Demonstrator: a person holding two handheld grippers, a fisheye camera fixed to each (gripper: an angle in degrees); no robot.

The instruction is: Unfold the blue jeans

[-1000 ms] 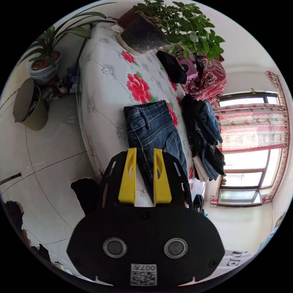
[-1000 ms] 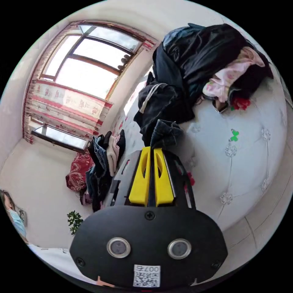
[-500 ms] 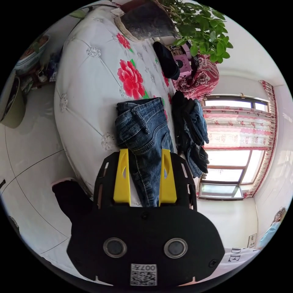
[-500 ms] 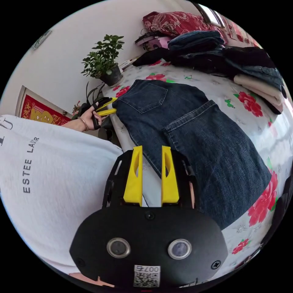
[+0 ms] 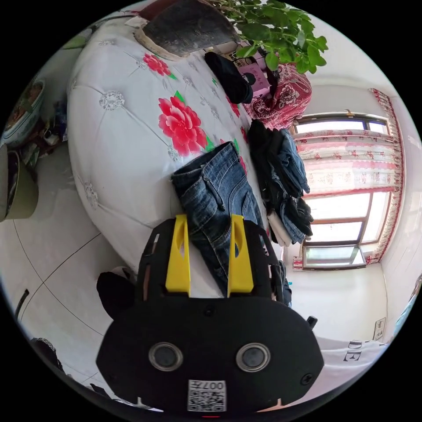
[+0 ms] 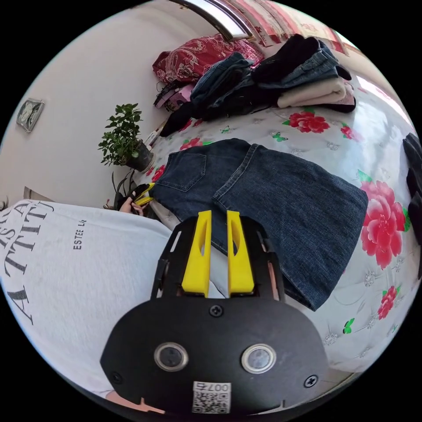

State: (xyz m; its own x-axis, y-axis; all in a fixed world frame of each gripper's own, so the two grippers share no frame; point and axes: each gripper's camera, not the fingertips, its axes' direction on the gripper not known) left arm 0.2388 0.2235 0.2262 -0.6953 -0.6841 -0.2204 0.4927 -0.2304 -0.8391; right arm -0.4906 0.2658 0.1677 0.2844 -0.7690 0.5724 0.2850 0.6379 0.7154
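Just ahead of the left gripper, the blue jeans lie folded on the bed, waistband end bunched up beyond the jaw tips. Jaws stand apart w/ denim showing between them; can't tell if either jaw touches the cloth, so it reads as released, not clamped. Past the jeans and to the right of the gripper sits a stack of folded clothes, dark and blue pieces w/ a pale one at the near end. Farther out beyond the jeans: a potted plant on the bed's far end, and a red patterned bundle beside it. Window w/ red-print curtains off to the right.

Right gripper hovers at the near edge of the jeans, which spread flat ahead of it and to its right; back pocket visible ahead-left. Its jaws have a narrow gap, nothing pinched between them, so released. Whether tips touch denim: can't tell. Left of this gripper, a person's white printed shirt. Beyond that, the left gripper shows in a hand, its tips at the waistband corner of the jeans; grip there too small to judge. Stack of folded clothes lies well beyond the jeans.
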